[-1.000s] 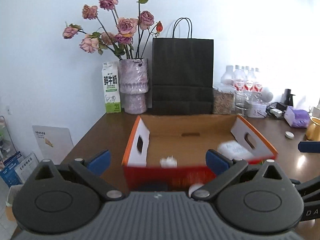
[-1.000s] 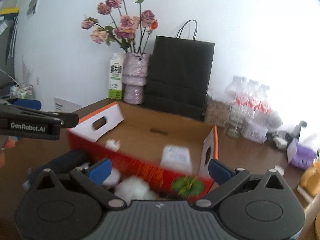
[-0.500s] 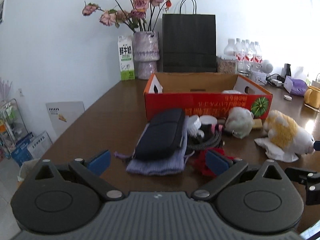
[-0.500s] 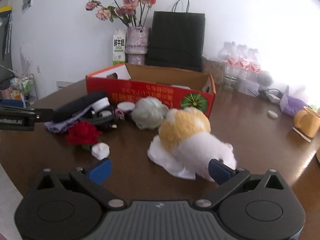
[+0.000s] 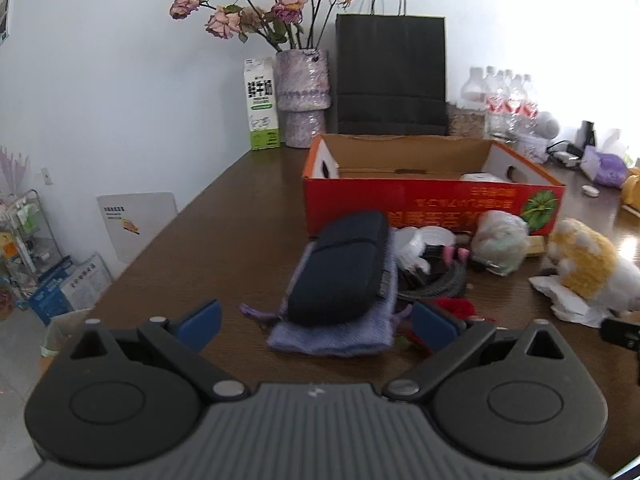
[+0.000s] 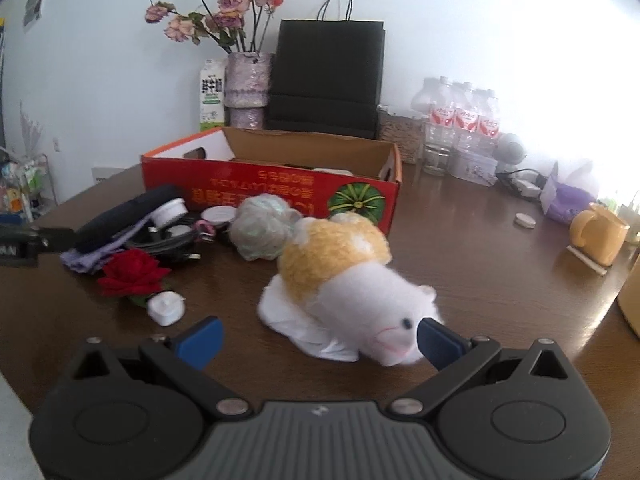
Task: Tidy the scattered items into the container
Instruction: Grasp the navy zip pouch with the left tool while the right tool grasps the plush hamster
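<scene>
A red cardboard box (image 5: 432, 204) (image 6: 280, 194) stands open on the brown table, with a white item inside near its right end. In front of it lie a dark pouch (image 5: 340, 268) on a purple knit cloth (image 5: 332, 336), a coiled cable (image 5: 436, 284), white jars (image 6: 172, 208), a grey-green ball (image 6: 260, 232), a red rose (image 6: 132, 272), a small white cap (image 6: 165, 308) and a yellow-and-white plush toy (image 6: 352, 280) on a white tissue. My left gripper (image 5: 316, 326) is open just short of the purple cloth. My right gripper (image 6: 318, 340) is open, its right pad by the plush toy's face.
Behind the box stand a vase of dried roses (image 5: 302, 96), a milk carton (image 5: 262, 110), a black paper bag (image 5: 390, 76) and water bottles (image 6: 460, 124). A yellow mug (image 6: 598, 236) and a purple tissue pack (image 6: 566, 200) sit at the right. The table's left edge drops to floor clutter.
Both grippers have pulled back from over the box toward the table's near side, so the scattered items now lie ahead. Over the last half second each has closed in a little on them.
</scene>
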The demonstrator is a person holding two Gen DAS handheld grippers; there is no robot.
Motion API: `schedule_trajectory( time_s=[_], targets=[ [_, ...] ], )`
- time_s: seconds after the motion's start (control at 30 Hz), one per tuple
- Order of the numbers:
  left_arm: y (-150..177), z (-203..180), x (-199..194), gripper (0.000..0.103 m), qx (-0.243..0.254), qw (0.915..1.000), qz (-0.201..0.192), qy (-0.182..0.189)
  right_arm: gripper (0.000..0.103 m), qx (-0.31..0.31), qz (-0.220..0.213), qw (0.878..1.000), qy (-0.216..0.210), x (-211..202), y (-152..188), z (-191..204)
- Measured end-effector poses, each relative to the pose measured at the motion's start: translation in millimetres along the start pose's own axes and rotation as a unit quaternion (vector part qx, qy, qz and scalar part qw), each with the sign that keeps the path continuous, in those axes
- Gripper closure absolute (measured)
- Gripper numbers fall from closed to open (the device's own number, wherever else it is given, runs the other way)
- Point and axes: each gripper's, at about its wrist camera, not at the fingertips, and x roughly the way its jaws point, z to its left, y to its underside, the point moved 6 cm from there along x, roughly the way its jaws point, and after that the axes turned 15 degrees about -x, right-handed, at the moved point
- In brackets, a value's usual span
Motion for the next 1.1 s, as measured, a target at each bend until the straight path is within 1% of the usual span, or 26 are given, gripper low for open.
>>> schedule_trajectory(
  time_s=[0.17,0.27,0.33,0.47,0.53,0.57,0.63,0.7,0.8,0.83,0.9,0.93,0.97,1.0,1.07,1.1],
  targets=[
    [-22,1,18,0.000,0.016,0.9999,0.004,-0.001,0.000,-0.010,0.007,1.000,0.003,14,-6,-17],
    [-29,-3,34,0.000,0.026,0.9994,0.022,0.007,0.000,-0.016,0.013,1.000,-0.011,26,-11,-24],
    [-33,-4,46,0.000,0.026,0.9990,0.036,0.006,0.000,-0.019,0.017,0.999,-0.025,34,-14,-27],
    [-38,-1,69,0.000,0.003,0.9977,0.068,0.006,0.000,-0.027,0.020,0.999,-0.036,45,-21,-31],
    [-39,-2,80,0.000,-0.003,0.9965,0.083,0.012,0.003,-0.028,0.022,0.998,-0.046,50,-23,-32],
    [-39,-2,84,0.000,-0.005,0.9959,0.089,0.014,0.006,-0.026,0.024,0.998,-0.053,52,-24,-32],
    [-39,-4,94,0.001,-0.009,0.9943,0.103,0.026,0.009,-0.022,0.029,0.997,-0.069,58,-25,-32],
    [-37,-4,105,0.002,-0.016,0.9915,0.124,0.034,0.013,-0.017,0.036,0.996,-0.079,64,-24,-32],
    [-34,-1,115,0.008,-0.031,0.9883,0.143,0.045,0.017,-0.015,0.038,0.995,-0.087,67,-23,-30],
    [-34,-1,117,0.012,-0.035,0.9873,0.147,0.050,0.019,-0.014,0.038,0.995,-0.090,67,-22,-29],
    [-33,-1,122,0.017,-0.044,0.9847,0.157,0.062,0.025,-0.011,0.037,0.994,-0.098,68,-22,-27],
    [-32,0,124,0.020,-0.048,0.9835,0.161,0.067,0.030,-0.010,0.036,0.994,-0.101,69,-22,-27],
    [-32,1,126,0.021,-0.053,0.9826,0.164,0.069,0.033,-0.010,0.034,0.994,-0.102,68,-22,-26],
    [-32,1,126,0.022,-0.053,0.9828,0.162,0.070,0.033,-0.012,0.033,0.994,-0.101,68,-23,-25],
    [-32,-1,123,0.032,-0.046,0.9835,0.157,0.077,0.035,-0.015,0.029,0.994,-0.100,66,-23,-24],
    [-33,-2,121,0.033,-0.044,0.9840,0.155,0.077,0.036,-0.015,0.028,0.995,-0.100,66,-23,-24]
  ],
)
